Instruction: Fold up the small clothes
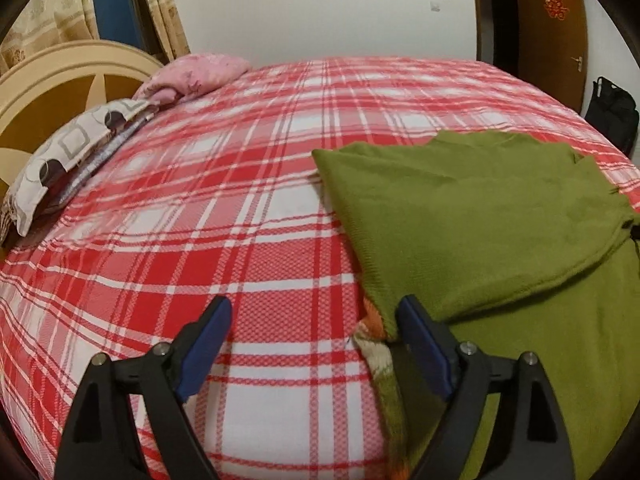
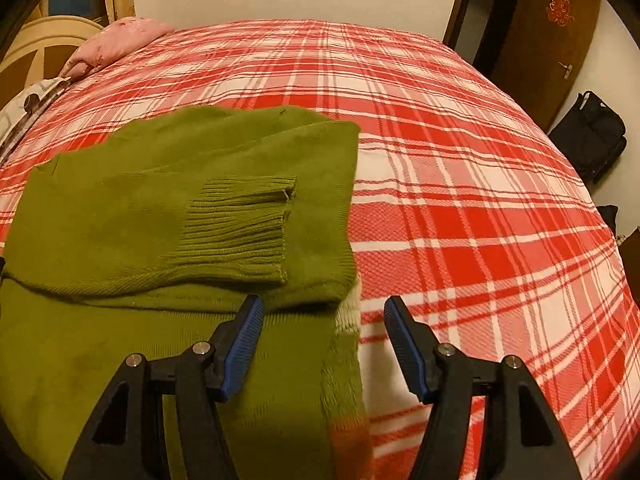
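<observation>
Sweater [image 2: 168, 216], olive green and knitted, lay partly folded on the red-and-white plaid bedspread [image 1: 240, 220], with both sleeves already turned in across the body. Nearest, the left gripper [image 1: 314, 322] stood wide, nothing between its blue pads; its right-hand pad sat just at the sweater's left edge, where a striped orange-and-cream lining [image 1: 376, 344] showed, while the other pad hung over bare plaid. The right gripper [image 2: 324, 314] was also parted and empty, straddling the sweater's right edge: one pad over green knit, the other over the bedspread. So the garment ran between the two tools, its long axis heading away from them toward the far side of the bed, hem end closest. Further out, a ribbed cuff [image 2: 240, 232] rested on the folded body. Each hand seemed about equally near its own side edge, though fisheye warping made that hard to judge. Any lengthwise fold would probably start from these two near edges. Beyond, pillows [image 1: 60, 160] lay by the cream headboard [image 1: 52, 72], and a brown door [image 2: 560, 20] stood behind.
</observation>
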Available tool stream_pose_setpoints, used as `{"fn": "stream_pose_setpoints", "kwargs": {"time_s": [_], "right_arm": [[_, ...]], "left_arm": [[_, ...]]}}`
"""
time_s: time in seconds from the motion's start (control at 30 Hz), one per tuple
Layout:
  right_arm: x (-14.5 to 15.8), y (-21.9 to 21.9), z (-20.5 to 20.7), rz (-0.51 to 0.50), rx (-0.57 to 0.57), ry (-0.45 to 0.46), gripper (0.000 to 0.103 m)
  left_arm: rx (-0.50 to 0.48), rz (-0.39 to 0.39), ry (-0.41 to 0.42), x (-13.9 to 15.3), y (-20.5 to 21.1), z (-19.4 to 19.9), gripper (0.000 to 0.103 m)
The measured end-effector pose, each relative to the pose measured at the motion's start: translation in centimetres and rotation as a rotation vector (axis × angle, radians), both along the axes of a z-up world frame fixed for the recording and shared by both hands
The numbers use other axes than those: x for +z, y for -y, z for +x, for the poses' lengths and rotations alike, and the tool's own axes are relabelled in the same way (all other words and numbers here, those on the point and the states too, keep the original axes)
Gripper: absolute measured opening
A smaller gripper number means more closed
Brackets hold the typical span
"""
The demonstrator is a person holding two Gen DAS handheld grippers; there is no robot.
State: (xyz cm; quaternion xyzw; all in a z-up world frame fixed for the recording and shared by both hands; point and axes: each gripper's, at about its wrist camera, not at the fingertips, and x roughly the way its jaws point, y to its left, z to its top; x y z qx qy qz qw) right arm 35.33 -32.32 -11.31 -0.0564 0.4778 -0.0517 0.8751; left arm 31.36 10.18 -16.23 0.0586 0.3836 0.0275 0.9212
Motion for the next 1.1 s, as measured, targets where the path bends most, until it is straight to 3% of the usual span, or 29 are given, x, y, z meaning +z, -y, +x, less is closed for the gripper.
{"fn": "stream_pose_setpoints", "kwargs": {"time_s": [0.2,0.27,0.4,0.43,0.57,1.1], "right_arm": [[3.8,-1.7,-0.2,0.058,0.046,0.141,0.064],[4.1,-3.2,0.6,0.051,0.079,0.155,0.064],[2.4,-5.3,3.1,0.126,0.149,0.096,0.064],[1.8,-5.9,3.4,0.119,0.159,0.076,0.064],[-0.6,-7.4,3.5,0.105,0.189,0.022,0.064],[-1.7,-7.2,1.7,0.056,0.201,0.046,0.064]], "left_arm": [[0.014,-0.046,0.04,1.6,0.3,-0.6,0.088],[0.016,-0.016,0.046,1.8,0.8,-0.3,0.09],[0.03,0.037,-0.013,0.3,1.1,0.8,0.09],[0.019,0.033,-0.046,-0.5,1.0,1.1,0.09],[0.018,0.02,-0.048,-0.7,0.4,0.9,0.096],[0.017,-0.017,-0.087,-1.4,-0.4,0.3,0.103]]}}
